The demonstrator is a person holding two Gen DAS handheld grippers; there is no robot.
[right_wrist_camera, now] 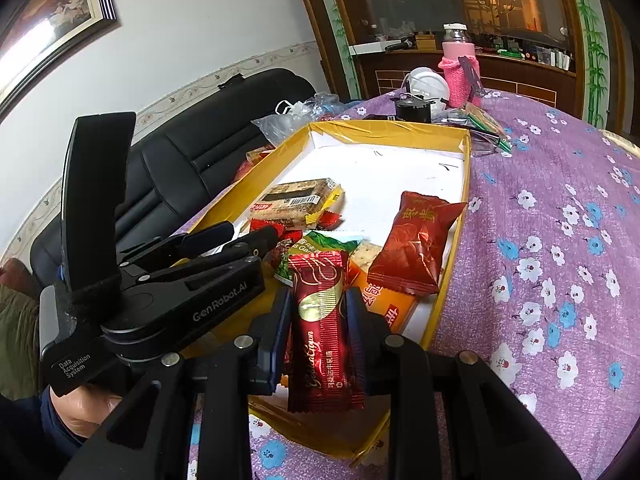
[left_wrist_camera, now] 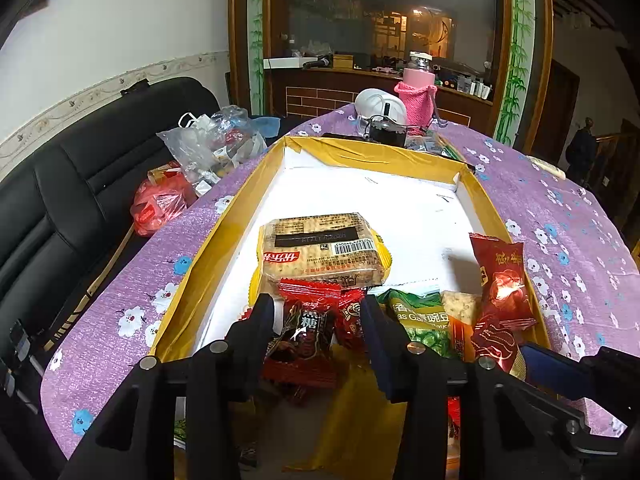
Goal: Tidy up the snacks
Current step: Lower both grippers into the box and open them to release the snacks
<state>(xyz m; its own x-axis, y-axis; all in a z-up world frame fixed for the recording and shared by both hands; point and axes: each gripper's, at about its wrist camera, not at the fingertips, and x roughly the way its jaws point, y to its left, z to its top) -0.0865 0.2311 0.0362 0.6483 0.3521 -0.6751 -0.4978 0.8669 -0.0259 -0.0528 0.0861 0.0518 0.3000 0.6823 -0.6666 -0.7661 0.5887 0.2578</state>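
Over the near end of the yellow box, the right gripper clamps a red wafer bar; the left gripper pinches a dark candy packet.

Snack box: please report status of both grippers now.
Left gripper shut on brown-sugar candy. Right gripper shut on red bar. Both over yellow box. Cracker pack lies ahead, not blocking.
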